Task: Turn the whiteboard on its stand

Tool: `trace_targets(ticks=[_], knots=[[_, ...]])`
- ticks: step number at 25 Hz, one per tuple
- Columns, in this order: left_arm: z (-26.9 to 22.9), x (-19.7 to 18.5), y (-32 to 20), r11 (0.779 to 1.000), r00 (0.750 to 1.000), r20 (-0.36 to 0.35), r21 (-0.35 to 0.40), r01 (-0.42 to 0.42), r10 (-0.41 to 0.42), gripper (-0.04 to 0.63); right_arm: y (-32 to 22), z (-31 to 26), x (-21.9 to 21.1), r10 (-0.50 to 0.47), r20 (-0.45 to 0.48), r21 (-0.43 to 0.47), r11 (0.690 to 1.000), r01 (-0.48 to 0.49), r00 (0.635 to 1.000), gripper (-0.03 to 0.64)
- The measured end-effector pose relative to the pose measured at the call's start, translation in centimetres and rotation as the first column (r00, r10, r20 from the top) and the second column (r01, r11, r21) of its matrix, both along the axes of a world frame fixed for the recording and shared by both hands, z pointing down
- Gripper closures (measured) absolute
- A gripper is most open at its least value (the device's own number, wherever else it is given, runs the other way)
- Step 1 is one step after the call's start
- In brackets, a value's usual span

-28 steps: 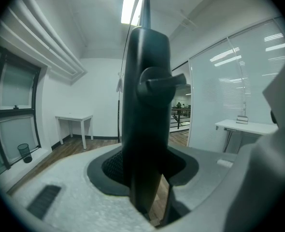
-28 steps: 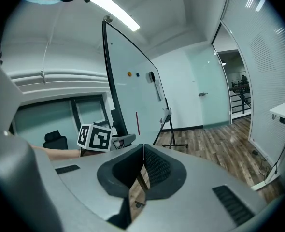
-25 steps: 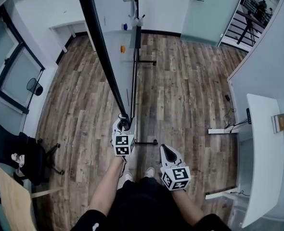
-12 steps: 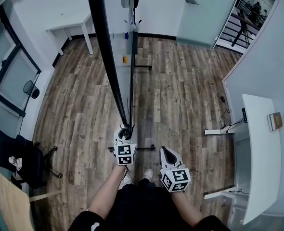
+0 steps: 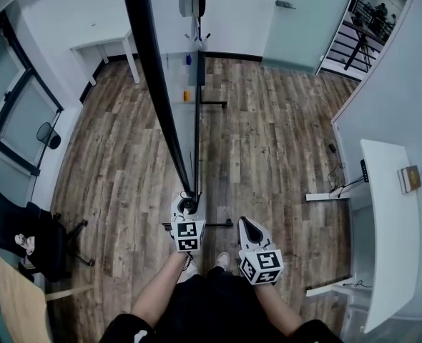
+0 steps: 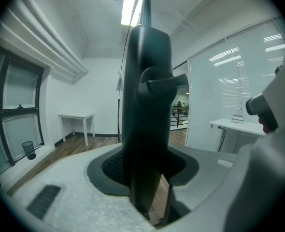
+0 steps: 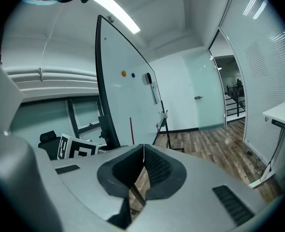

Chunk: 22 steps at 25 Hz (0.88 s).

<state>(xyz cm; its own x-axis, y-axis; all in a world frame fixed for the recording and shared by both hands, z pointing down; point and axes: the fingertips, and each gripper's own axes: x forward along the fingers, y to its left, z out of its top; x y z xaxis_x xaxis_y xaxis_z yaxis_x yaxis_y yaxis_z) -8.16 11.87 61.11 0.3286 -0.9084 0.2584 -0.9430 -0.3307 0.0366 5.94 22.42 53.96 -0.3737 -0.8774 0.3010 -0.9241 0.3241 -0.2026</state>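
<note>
- The wood floor (image 5: 268,141) fills the middle of the head view.
- The whiteboard (image 5: 157,84) stands upright on its stand (image 5: 211,104). From above it shows edge-on, as 1 long black line that runs from the top of the frame down to the lower middle.
- A long white desk (image 5: 386,220) sits at the right edge.
- A black chair (image 5: 25,227) sits at the left edge, well apart from the whiteboard.
- The left gripper (image 5: 187,204) is at the low end of the black line. Its 2 jaws are clamped on the whiteboard's black edge, which stands tall between them.
- The right gripper (image 5: 245,224) is just beside it, to the right. Its 2 jaws are pressed together and hold nothing.
- A small orange dot (image 5: 186,96) sticks on the whiteboard, in the upper middle.
</note>
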Motion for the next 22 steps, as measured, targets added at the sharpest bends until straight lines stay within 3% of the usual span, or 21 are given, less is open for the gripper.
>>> trace_targets(ticks=[22], knots=[[0.0, -0.1, 4.1, 1.000, 1.000, 0.005, -0.010, -0.003, 0.003, 0.417, 0.3, 0.6, -0.9, -0.014, -0.004, -0.014, 1.000, 0.013, 1.000, 0.603]])
